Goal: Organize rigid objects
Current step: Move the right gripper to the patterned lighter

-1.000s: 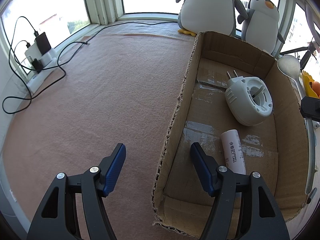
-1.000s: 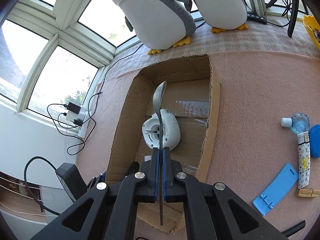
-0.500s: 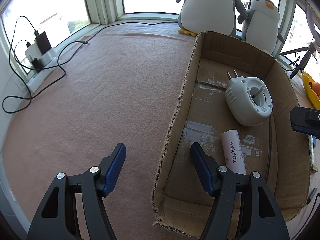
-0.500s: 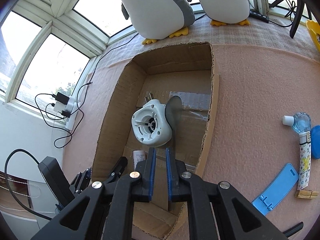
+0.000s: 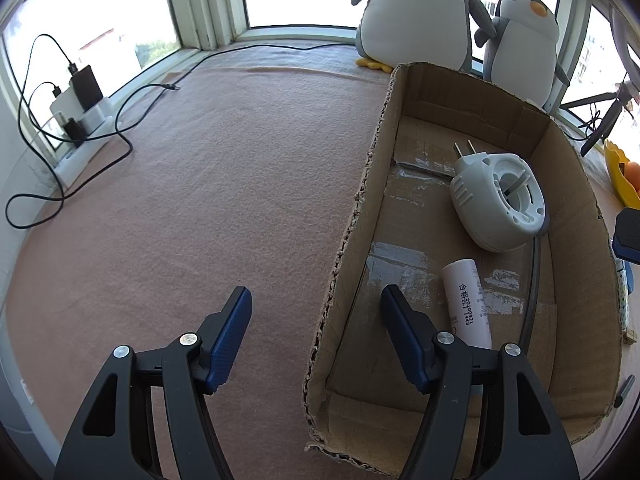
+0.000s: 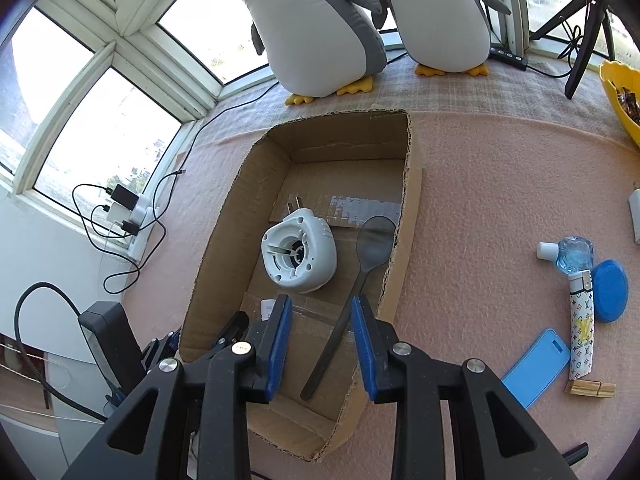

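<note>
An open cardboard box (image 6: 224, 240) lies on the pink cloth. In it are a white plug-in device (image 6: 298, 256), a white tube (image 5: 466, 296) and a metal spoon (image 6: 374, 240) lying flat along the right wall. My right gripper (image 6: 320, 304) hovers open above the box's near end; the spoon handle lies below the gap, untouched. My left gripper (image 5: 316, 308) is open and straddles the box's left wall (image 5: 360, 216), one finger outside and one inside, with neither pad on the cardboard. The device (image 5: 496, 204) also shows in the left wrist view.
Two plush penguins (image 6: 320, 32) stand behind the box. Right of it lie a small blue bottle (image 6: 574, 254), a patterned lighter (image 6: 580, 328), a blue lid (image 6: 610, 290), a blue flat stand (image 6: 536, 368) and a wooden clip (image 6: 590, 389). A power strip with cables (image 5: 80, 120) sits at left.
My right gripper has opened and let go of the spoon, which dropped from upright between the pads to flat in the box. The left gripper has not moved.
</note>
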A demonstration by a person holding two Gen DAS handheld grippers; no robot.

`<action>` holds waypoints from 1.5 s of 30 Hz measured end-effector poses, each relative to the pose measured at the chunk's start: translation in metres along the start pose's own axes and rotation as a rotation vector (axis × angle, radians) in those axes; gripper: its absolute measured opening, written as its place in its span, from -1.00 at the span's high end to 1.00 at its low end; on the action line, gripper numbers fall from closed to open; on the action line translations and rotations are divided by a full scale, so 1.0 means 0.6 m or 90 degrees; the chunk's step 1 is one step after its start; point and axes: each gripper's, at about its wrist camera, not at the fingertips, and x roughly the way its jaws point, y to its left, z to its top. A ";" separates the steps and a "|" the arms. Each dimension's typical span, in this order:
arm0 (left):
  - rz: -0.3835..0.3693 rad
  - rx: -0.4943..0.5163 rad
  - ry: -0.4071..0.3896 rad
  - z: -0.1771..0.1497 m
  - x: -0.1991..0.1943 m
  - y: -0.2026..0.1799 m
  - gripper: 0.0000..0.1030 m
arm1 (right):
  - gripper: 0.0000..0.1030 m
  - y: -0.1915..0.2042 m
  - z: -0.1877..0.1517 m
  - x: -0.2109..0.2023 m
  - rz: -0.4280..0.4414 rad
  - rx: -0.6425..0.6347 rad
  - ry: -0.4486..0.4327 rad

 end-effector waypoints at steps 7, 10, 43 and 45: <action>0.002 0.003 0.000 0.000 0.000 0.000 -0.33 | 0.46 -0.026 -0.007 -0.037 0.002 0.000 -0.010; 0.002 0.002 -0.001 0.000 0.000 0.000 -0.33 | 0.45 -0.043 -0.013 -0.055 -0.011 -0.005 -0.016; 0.006 0.003 0.001 -0.001 -0.004 0.003 -0.33 | 0.46 -0.244 -0.047 -0.083 -0.144 -0.024 0.073; 0.006 0.004 0.000 -0.001 -0.004 0.003 -0.33 | 0.46 -0.250 -0.042 -0.073 -0.146 -0.017 0.078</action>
